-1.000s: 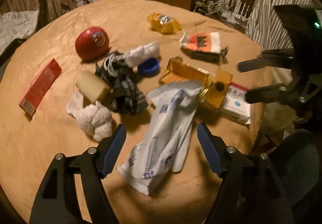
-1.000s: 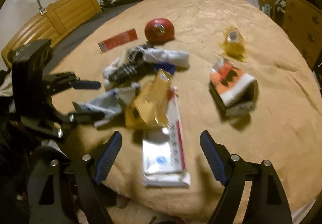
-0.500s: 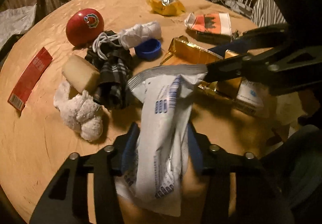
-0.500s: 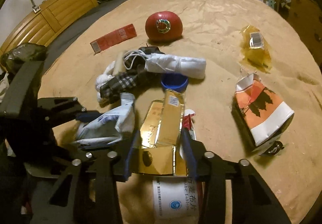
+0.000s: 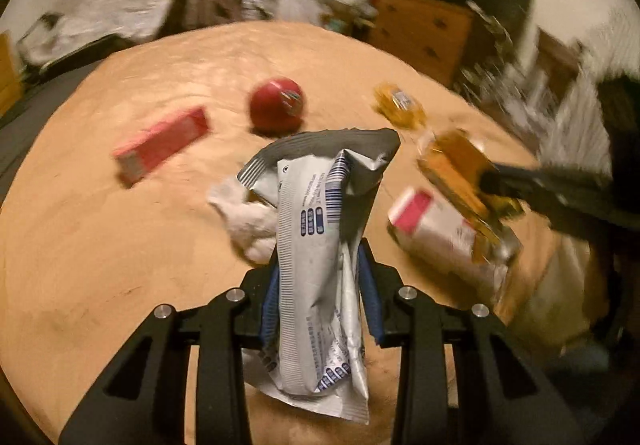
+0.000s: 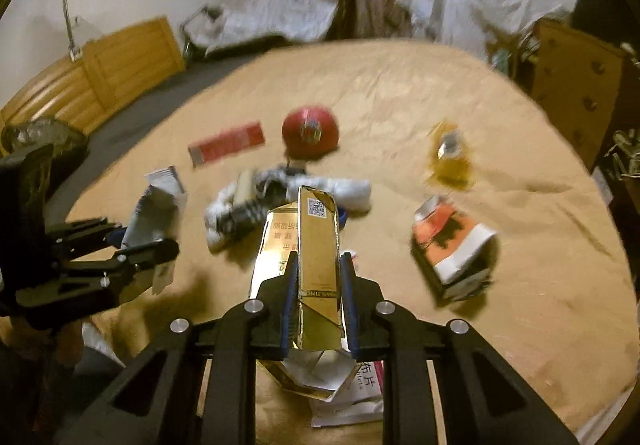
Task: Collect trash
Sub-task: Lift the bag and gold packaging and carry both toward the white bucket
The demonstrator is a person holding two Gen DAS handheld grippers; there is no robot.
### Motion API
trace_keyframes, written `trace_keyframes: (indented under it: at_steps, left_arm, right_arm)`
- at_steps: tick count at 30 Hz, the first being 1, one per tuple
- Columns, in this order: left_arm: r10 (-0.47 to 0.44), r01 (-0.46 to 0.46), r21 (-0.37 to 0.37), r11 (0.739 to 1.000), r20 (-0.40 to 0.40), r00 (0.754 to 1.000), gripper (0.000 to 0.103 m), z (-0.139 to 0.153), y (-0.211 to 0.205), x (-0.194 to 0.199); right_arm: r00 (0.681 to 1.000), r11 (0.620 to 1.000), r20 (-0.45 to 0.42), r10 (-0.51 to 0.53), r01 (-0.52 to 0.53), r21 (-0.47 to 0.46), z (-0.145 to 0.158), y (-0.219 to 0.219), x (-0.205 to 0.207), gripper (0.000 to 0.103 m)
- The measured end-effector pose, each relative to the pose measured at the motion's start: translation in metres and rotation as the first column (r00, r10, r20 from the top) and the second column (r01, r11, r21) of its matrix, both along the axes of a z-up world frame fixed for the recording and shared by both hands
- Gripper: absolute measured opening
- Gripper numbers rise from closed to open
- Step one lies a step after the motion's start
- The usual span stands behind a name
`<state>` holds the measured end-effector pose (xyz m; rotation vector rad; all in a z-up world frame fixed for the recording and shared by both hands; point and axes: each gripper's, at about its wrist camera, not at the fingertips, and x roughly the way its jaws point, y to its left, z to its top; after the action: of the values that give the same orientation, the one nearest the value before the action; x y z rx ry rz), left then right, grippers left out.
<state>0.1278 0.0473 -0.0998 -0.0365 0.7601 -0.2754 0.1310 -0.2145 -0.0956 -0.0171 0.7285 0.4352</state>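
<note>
Your left gripper (image 5: 318,301) pinches the white wrapper (image 5: 320,229) low down, lifted above the table (image 5: 100,245); it's light, floppy, barcode showing. Your right gripper (image 6: 319,297) clamps the gold carton (image 6: 316,245) mid-length: stiff, hollow, crushable, with a QR code and blurred Chinese print.

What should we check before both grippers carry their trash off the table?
1. Left gripper shut on the white wrapper: ok.
2. Right gripper shut on the gold box: ok.
3. Wrapper lifted off the table: ok.
4. Gold box free of the white packet beneath it: cannot tell.
5. Bin or drop-off spot in view: not ok, none visible.
6. Trash left on the table, such as the orange carton and yellow wrapper: not ok.
</note>
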Motion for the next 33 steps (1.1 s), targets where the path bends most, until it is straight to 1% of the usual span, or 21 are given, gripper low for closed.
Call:
trace_keyframes:
  at_steps: [2,4,6,10,13,18,20,27,33]
  left_arm:
    - [0.044,-0.043,-0.009,0.999,0.029,0.999,0.033,0.013,0.002,-0.009]
    - [0.085,-0.085,-0.006,0.996,0.073,0.994,0.033,0.027,-0.002,-0.022]
    - [0.114,-0.115,0.003,0.993,0.110,0.987,0.033,0.038,-0.008,-0.034]
    - [0.172,-0.176,0.005,0.984,0.184,0.968,0.034,0.056,-0.022,-0.055]
    - [0.209,-0.217,0.005,0.976,0.244,0.947,0.034,0.066,-0.031,-0.072]
    - [0.243,-0.260,0.004,0.966,0.341,0.908,0.034,0.078,-0.049,-0.097]
    - [0.246,-0.270,0.015,0.963,0.369,0.896,0.034,0.080,-0.054,-0.100]
    - [0.246,-0.269,0.014,0.963,0.360,0.900,0.034,0.081,-0.059,-0.100]
    - [0.240,-0.262,0.013,0.965,0.355,0.904,0.034,0.081,-0.060,-0.100]
  right_arm:
    - [0.999,1.000,0.049,-0.022,0.021,0.020,0.011,-0.004,-0.014,0.021]
    - [0.992,0.998,0.113,-0.049,0.046,0.033,0.026,-0.006,-0.031,0.021]
    - [0.985,0.997,0.156,-0.069,0.063,0.042,0.036,-0.007,-0.043,0.021]
    - [0.957,0.993,0.264,-0.117,0.109,0.045,0.057,-0.007,-0.072,0.021]
    - [0.936,0.990,0.324,-0.138,0.133,0.035,0.062,-0.003,-0.090,0.021]
    - [0.918,0.988,0.364,-0.155,0.148,0.046,0.061,-0.003,-0.118,0.021]
    - [0.915,0.987,0.370,-0.161,0.151,0.058,0.060,-0.006,-0.127,0.021]
    - [0.912,0.985,0.371,-0.173,0.158,0.068,0.059,-0.015,-0.140,0.021]
    - [0.914,0.985,0.367,-0.174,0.159,0.071,0.060,-0.019,-0.140,0.021]
